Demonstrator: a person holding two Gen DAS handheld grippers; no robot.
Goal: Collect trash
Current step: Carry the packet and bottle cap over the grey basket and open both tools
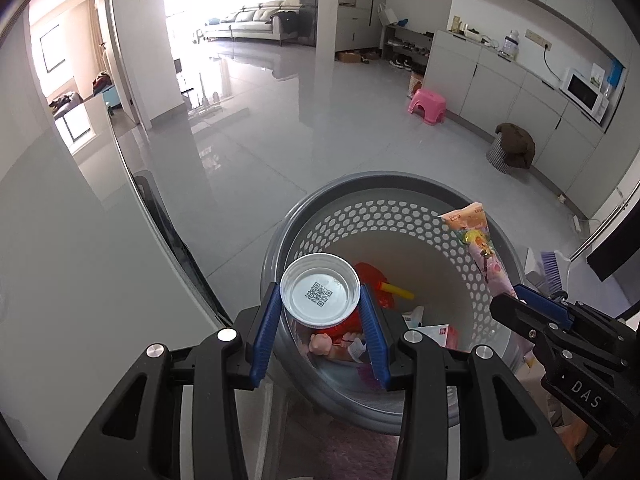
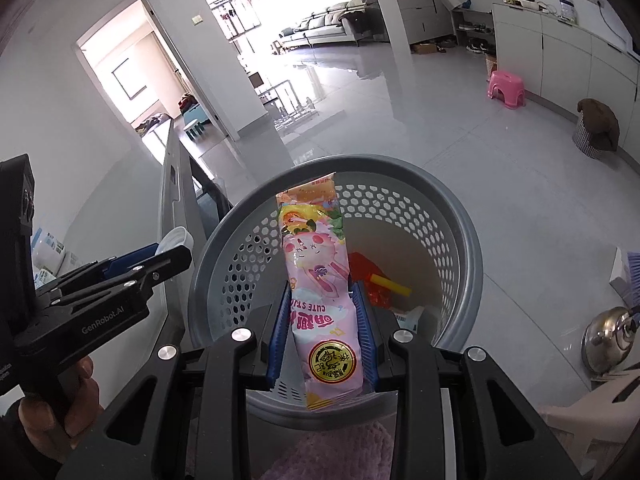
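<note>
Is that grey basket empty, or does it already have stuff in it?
Not empty. Looking down into the basket, a red wrapper, a yellow stick and some small cartons lie on its floor.

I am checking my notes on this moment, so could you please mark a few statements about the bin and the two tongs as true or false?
1. The left tongs grip a clear plastic cup. True.
2. The right tongs are empty. False: they grip a pink snack packet.
3. The grey bin has holes in its wall. True.
4. The bin is empty. False: a red wrapper and other trash lie inside.
5. A pink stool stands on the floor. True.
</note>
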